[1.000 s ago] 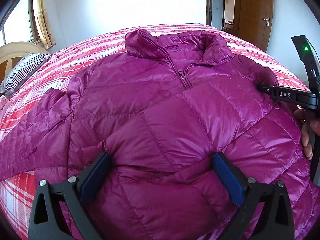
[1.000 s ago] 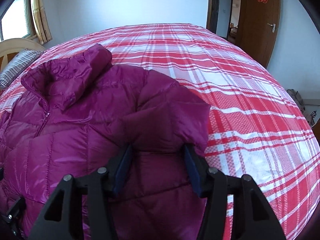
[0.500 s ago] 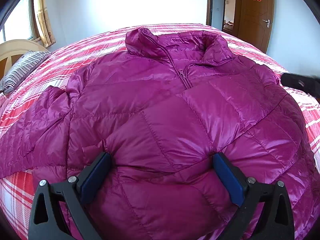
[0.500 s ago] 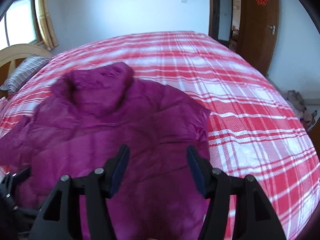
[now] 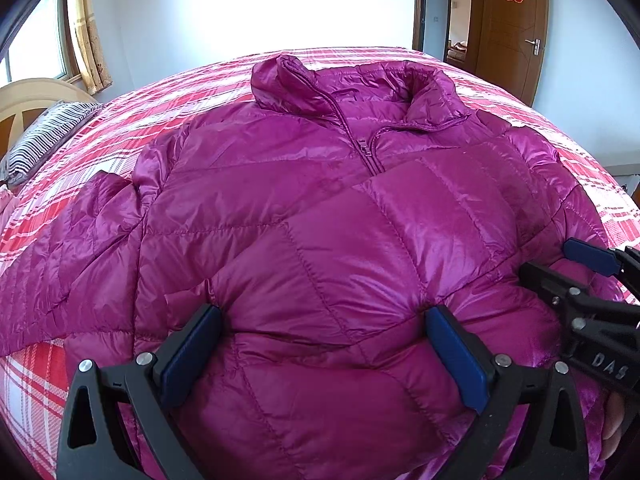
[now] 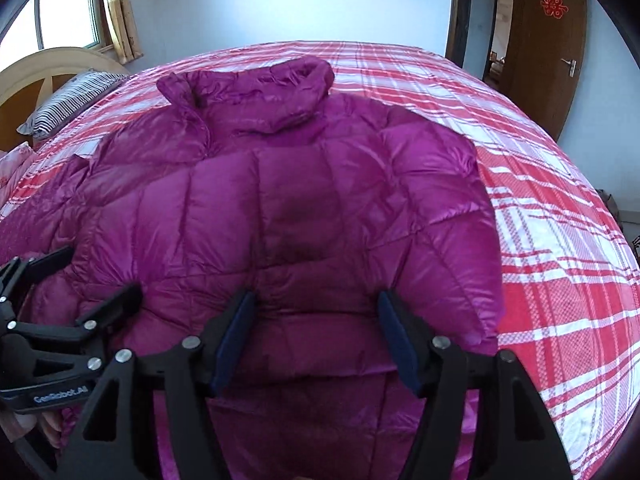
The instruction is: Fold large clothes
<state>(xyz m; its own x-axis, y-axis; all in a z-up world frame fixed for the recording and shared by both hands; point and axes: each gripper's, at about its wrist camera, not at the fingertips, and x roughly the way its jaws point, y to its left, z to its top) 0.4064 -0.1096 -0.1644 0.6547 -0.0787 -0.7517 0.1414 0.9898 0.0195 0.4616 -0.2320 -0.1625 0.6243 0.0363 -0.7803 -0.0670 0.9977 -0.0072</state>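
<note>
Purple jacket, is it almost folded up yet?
Not yet. Done: the jacket lies flat on the bed, zipped, with one sleeve folded across its front. In hand: the left gripper and right gripper press on its lower part, jaws open. Left: the other sleeve lies spread out sideways, and the body is unfolded.

Red-and-white plaid bed cover (image 6: 560,216) spans the whole bed. Black-and-white striped pillow (image 6: 72,100) lies at the far left against a cream curved wooden headboard (image 6: 44,68). Window with yellowish patterned curtain (image 6: 120,12) behind it. Brown wooden door (image 6: 548,40), far right, carries a red paper ornament (image 6: 553,2) and a metal handle (image 6: 571,67).
</note>
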